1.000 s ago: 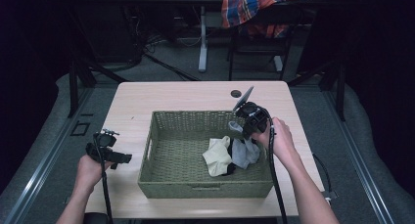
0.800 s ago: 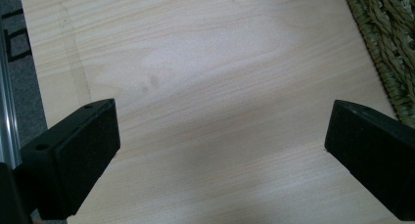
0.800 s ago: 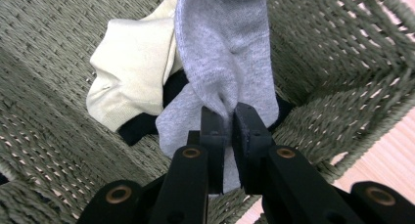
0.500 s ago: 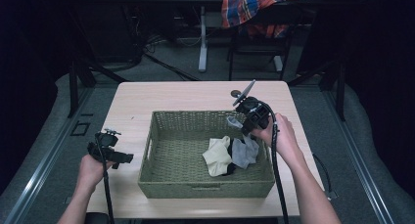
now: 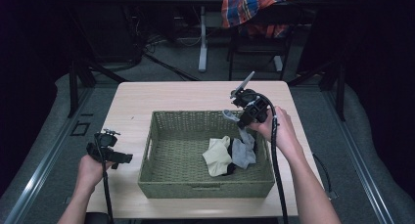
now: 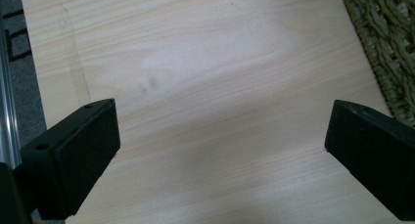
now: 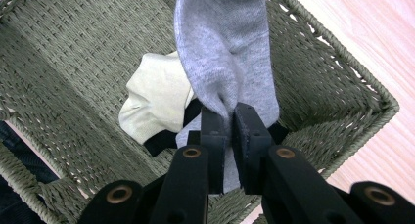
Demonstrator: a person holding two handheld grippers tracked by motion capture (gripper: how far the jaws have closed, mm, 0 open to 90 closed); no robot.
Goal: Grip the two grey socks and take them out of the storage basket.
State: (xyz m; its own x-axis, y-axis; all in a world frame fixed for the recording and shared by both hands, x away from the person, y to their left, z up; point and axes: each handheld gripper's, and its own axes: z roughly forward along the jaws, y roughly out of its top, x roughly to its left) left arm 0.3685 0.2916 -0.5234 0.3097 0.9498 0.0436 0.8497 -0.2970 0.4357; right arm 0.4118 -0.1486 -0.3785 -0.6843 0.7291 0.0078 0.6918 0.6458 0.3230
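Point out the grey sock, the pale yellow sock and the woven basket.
grey sock [image 7: 230, 53]: right gripper view, on the broad fabric above the jaws.
pale yellow sock [image 7: 154, 99]: right gripper view, middle of the cloth.
woven basket [image 5: 205, 189]: high view, on the near wall.

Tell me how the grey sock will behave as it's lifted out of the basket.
Likely floppy: the grey sock bunches where the right gripper pinches it and droops toward the basket. Probably light, held by one fold. It may drag the cream sock it touches.
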